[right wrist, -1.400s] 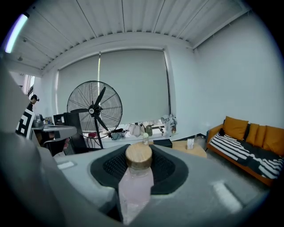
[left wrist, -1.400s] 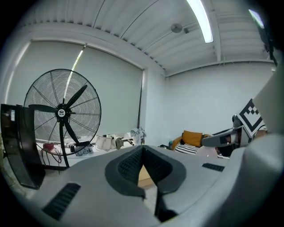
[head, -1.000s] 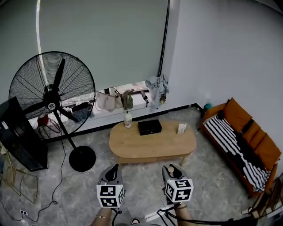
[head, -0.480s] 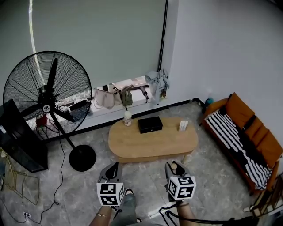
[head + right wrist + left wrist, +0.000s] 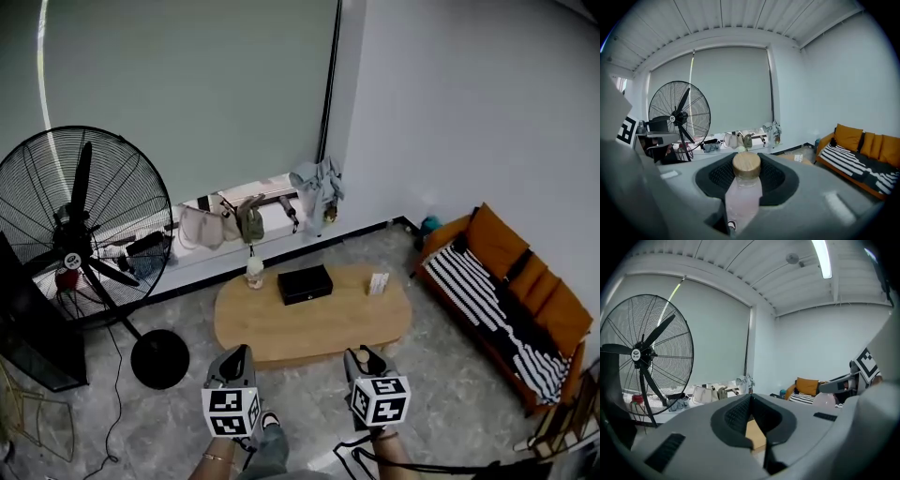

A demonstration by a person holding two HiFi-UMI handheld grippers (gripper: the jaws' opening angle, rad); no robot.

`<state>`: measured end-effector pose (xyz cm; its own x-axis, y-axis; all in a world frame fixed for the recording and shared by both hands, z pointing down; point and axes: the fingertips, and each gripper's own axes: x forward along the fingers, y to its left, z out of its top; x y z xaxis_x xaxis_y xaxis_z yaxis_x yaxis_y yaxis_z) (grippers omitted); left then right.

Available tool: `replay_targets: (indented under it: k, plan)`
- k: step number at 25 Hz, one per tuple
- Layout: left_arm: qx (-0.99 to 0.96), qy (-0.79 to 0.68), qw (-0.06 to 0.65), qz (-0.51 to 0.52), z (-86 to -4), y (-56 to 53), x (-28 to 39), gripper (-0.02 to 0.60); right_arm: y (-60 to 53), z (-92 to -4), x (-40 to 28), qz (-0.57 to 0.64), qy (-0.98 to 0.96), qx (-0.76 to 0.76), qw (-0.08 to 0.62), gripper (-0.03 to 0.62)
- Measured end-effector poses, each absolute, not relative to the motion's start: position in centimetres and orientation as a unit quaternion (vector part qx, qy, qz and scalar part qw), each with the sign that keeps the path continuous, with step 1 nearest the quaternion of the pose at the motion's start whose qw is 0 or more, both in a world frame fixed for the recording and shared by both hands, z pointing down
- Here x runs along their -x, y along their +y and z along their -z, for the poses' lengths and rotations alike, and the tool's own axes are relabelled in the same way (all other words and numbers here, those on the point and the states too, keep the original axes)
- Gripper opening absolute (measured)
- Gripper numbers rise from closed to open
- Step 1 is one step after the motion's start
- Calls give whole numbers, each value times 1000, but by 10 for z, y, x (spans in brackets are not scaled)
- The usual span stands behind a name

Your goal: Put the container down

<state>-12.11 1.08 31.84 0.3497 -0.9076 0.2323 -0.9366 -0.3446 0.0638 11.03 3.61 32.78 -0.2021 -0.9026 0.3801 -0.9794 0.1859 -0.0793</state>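
Right gripper (image 5: 746,165) was clamped on the container (image 5: 743,196) at mid-body — translucent, wooden-lidded, judged light, rigid, slippery. Left gripper (image 5: 751,401) closed, empty.

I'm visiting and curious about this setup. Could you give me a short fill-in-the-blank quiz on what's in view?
The right gripper is shut on a pale container with a ____ lid.
On the oval table lies a ____ box.
In the head view, left of the table stands a large ____.
The sofa has ____ cushions.
Missing words: wooden, black, fan, orange.
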Motion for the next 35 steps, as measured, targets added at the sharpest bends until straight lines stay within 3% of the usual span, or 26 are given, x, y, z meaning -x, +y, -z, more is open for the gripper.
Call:
replay_targets:
  k: [24, 35]
  plan:
    - [-809, -572, 126, -43, -318, -201, 170, -3, -160, -302, -82, -140, -744, -637, 146, 133]
    - [-813, -563, 135, -67, -338, -251, 152, -3, -209, -317, -97, -151, -737, -642, 144, 133]
